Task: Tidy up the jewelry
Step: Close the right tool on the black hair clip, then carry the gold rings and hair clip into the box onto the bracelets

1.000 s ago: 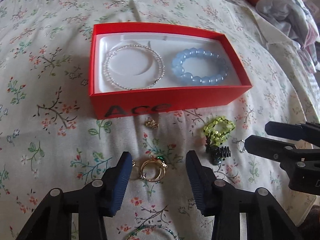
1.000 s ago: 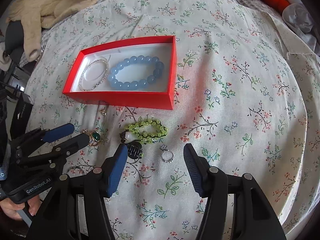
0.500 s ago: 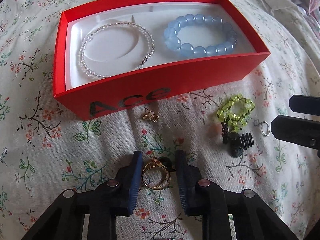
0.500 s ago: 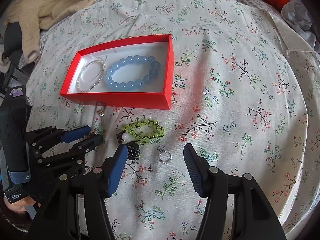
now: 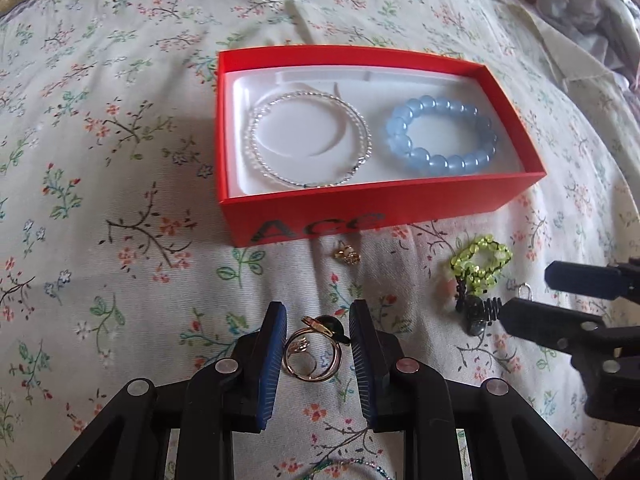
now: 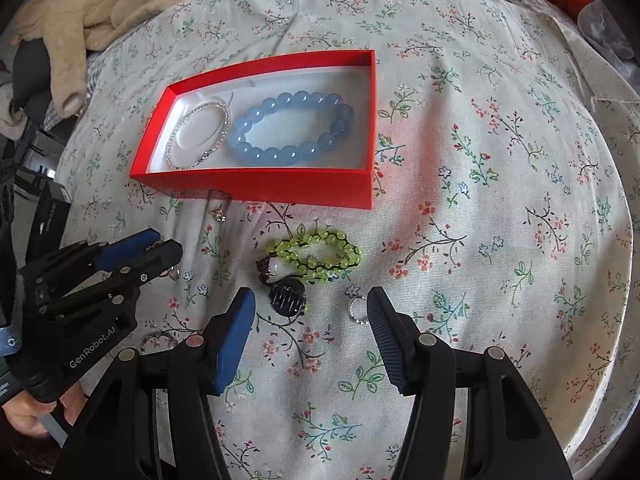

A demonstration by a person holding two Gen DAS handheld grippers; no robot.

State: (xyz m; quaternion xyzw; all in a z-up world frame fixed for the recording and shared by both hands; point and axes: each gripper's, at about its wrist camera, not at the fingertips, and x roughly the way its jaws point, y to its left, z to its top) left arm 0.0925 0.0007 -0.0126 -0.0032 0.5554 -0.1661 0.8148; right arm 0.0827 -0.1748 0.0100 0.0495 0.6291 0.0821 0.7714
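Since the earlier frame, the left gripper (image 5: 318,334) has been closed onto the gold rings (image 5: 313,352), now clamped between its pads just in front of the red box (image 5: 360,208). Nearby, the right gripper (image 6: 311,308) is held half open, gripping nothing, over the black clip (image 6: 287,299).

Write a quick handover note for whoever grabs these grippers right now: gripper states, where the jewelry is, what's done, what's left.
Left gripper: jaws just closed in, shut on the gold rings, which sit above the floral cloth.
Right gripper: open, empty, over the hair clip and silver ring.
Done: silver bracelet and blue bead bracelet lie in the red box.
Left: gold rings into the box, then the gold earring, green bead bracelet, clip and silver ring.
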